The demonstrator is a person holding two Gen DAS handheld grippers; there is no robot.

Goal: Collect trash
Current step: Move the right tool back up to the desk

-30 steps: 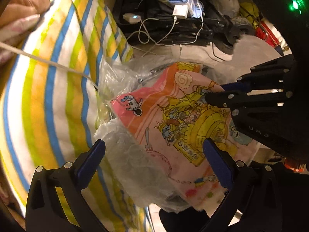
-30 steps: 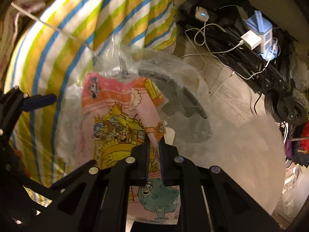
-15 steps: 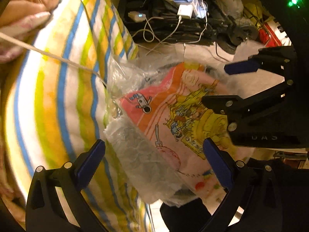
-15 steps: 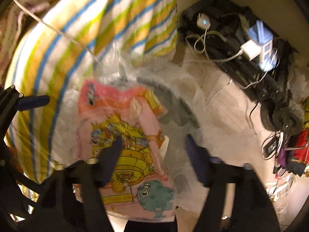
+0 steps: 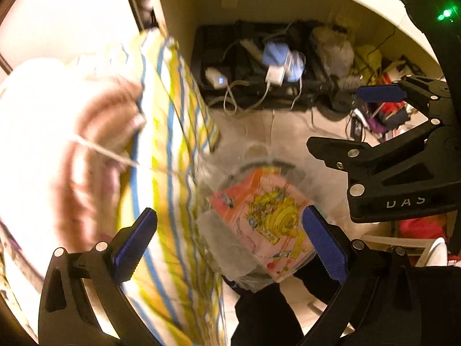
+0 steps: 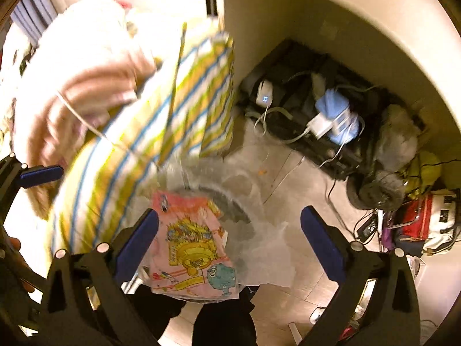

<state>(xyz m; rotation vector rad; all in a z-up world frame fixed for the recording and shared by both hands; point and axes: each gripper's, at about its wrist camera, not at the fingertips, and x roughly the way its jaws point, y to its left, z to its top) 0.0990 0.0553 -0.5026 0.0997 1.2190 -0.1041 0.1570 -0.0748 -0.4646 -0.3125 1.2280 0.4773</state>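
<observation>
A pale tiled floor (image 6: 291,190) lies below. Both the left tongs (image 5: 229,239) and right tongs (image 6: 229,236) gape apart, holding nothing. Between their blue pads, lower centre, a glossy pink cartoon wrapper (image 6: 193,248) lies in a crinkled clear plastic-lined bin (image 6: 268,248). Striped fabric (image 5: 173,150) billows upper left.

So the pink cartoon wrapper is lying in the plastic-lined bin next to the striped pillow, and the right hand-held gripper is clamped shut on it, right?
Not quite. The right hand-held gripper is open, its blue pads spread wide and holding nothing, as the right wrist view shows. The rest holds: the pink cartoon wrapper lies in the plastic-lined bin beside the striped pillow.
</observation>
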